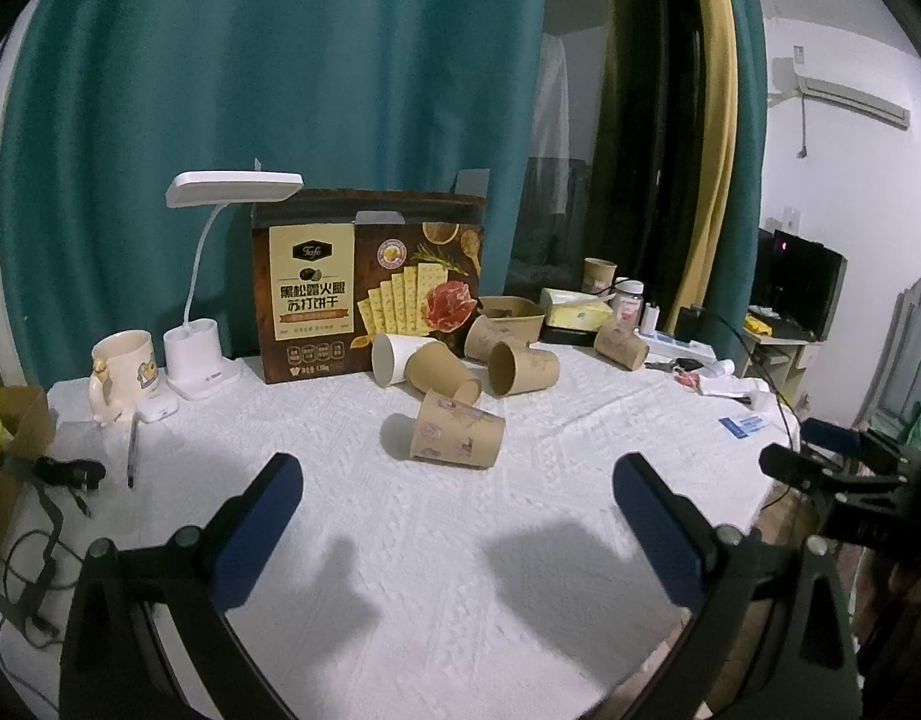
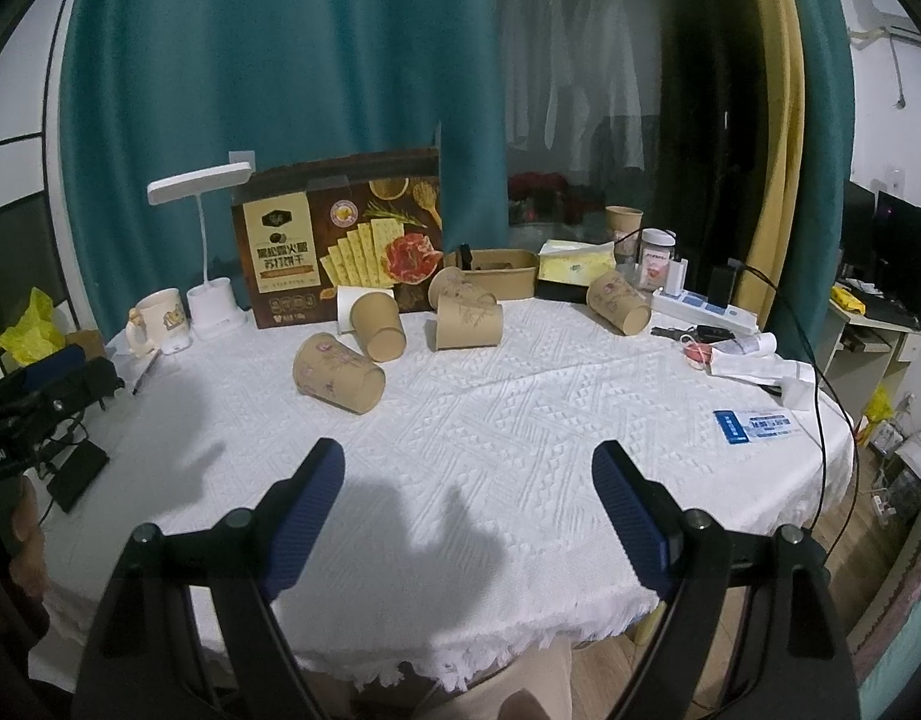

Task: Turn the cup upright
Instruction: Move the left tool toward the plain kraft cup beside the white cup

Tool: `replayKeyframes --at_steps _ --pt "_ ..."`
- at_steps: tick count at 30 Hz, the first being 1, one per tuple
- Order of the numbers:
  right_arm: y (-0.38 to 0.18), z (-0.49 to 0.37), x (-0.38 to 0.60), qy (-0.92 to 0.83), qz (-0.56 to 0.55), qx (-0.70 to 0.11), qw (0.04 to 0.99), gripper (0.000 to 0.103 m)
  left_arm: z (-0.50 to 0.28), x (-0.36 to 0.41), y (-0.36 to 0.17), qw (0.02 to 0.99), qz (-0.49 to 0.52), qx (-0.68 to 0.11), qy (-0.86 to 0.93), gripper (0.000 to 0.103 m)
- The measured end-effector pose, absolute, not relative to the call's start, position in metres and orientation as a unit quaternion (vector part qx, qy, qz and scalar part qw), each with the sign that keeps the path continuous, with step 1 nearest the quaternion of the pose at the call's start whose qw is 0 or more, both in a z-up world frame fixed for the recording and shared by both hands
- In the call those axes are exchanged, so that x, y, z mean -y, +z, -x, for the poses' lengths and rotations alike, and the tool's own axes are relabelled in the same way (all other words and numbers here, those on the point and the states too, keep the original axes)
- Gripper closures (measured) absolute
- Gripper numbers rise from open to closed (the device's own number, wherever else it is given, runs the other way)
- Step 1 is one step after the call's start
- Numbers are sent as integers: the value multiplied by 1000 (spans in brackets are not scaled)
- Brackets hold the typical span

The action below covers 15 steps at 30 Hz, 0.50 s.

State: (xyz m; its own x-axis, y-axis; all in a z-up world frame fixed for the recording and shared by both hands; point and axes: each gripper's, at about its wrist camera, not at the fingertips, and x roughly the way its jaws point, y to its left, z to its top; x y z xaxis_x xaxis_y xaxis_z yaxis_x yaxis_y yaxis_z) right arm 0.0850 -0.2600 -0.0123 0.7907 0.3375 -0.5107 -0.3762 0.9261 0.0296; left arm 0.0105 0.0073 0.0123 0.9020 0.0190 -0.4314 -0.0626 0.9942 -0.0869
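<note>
The nearest paper cup (image 1: 456,433) lies empty on its side across the bench (image 1: 460,540); both grippers' jaws hang released.

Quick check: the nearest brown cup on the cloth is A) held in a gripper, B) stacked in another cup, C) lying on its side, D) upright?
C: the nearest cup lies on its side on the cloth, clear of both open grippers.

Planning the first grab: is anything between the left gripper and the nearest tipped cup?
Nothing visible. Bare tablecloth lies between the open left gripper and the nearest tipped cup. The other cups lie behind it.
</note>
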Motion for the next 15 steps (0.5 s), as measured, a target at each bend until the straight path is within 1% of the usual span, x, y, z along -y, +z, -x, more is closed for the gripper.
replayKeyframes --at_steps 8,15 --pt "-20 -140 247 200 49 -285 936 20 -77 -18 8 964 8 -265 -17 0" --pt "-30 -203 226 210 52 -309 926 20 -151 -27 -4 950 10 -309 -36 0"
